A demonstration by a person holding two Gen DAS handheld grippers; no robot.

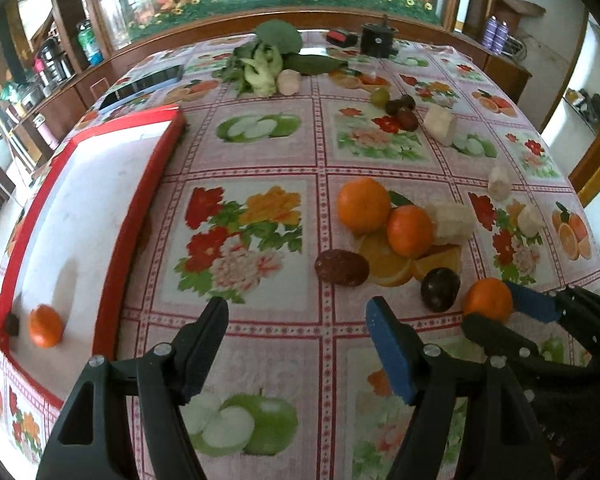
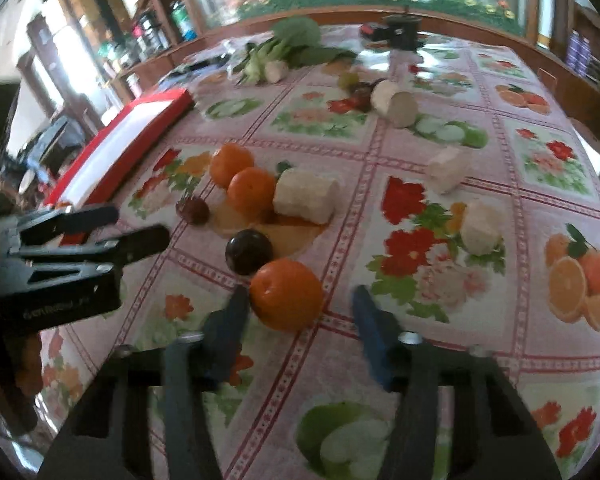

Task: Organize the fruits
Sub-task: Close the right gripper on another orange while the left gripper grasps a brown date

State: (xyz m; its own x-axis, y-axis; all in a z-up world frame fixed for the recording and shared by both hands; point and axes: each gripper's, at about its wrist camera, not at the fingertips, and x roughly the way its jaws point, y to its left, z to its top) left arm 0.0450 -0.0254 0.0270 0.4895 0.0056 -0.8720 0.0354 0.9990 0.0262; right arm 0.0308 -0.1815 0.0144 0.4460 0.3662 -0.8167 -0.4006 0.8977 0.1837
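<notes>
Left wrist view: we see the left hand-held gripper (image 1: 298, 346) with jaws wide apart and nothing between them, over the glossy floral worktop (image 1: 260, 152).
Tray (image 1: 140, 216): red-rimmed, white, flat, at left; one round orange (image 1: 46, 326) lies in its near corner.
Right wrist view: we see the right hand-held gripper (image 2: 300, 330), its blue pads either side of a smooth orange fruit (image 2: 286, 294); we cannot tell whether they press it.
Dark plum (image 2: 249, 257): round, glossy, touching that fruit's far left side.
</notes>
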